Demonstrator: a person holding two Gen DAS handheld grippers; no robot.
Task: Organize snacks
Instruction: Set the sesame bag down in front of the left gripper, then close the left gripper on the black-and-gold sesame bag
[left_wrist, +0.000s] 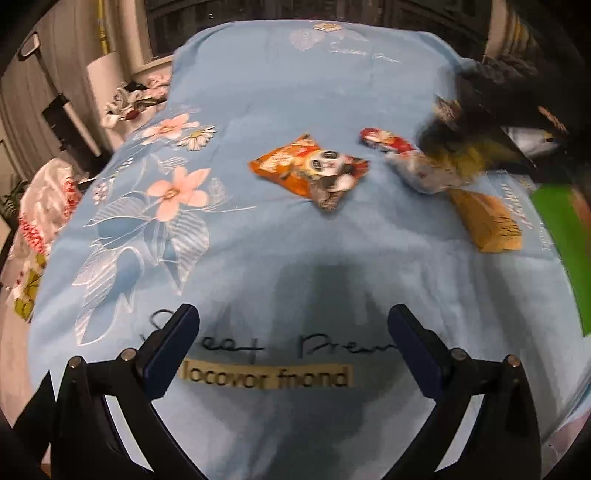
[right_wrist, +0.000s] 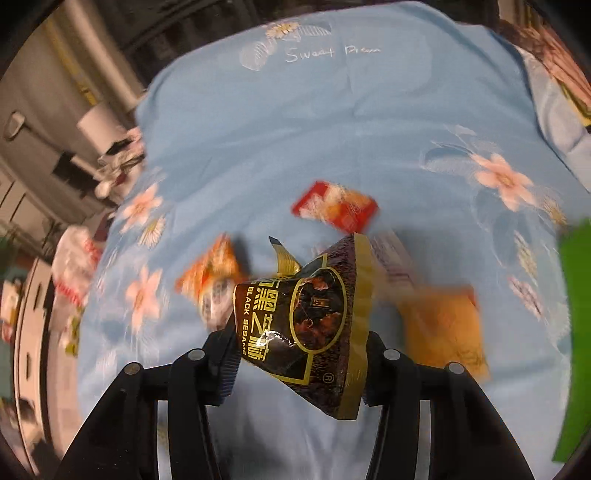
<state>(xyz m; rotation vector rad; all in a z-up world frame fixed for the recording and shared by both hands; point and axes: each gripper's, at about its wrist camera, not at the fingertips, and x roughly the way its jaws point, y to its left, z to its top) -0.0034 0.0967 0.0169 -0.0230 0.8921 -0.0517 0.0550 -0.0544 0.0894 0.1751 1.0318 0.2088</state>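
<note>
My right gripper (right_wrist: 299, 354) is shut on a black-and-gold black sesame packet (right_wrist: 314, 317) and holds it above the blue floral bedsheet (right_wrist: 295, 129). In the left wrist view that packet (left_wrist: 476, 147) shows as a dark blur at the right. My left gripper (left_wrist: 295, 332) is open and empty above the sheet's near part. On the sheet lie an orange panda snack bag (left_wrist: 314, 170), a red packet (left_wrist: 384, 140), a white packet (left_wrist: 421, 173) and a tan-orange packet (left_wrist: 487, 221). The right wrist view shows the orange bag (right_wrist: 210, 277), red packet (right_wrist: 336, 210) and tan packet (right_wrist: 447, 325), blurred.
A green container edge (left_wrist: 569, 243) is at the sheet's right side and also shows in the right wrist view (right_wrist: 576, 332). Floral bedding (left_wrist: 40, 221) lies off the left edge. Furniture and a white cylinder (left_wrist: 103, 81) stand at the back left.
</note>
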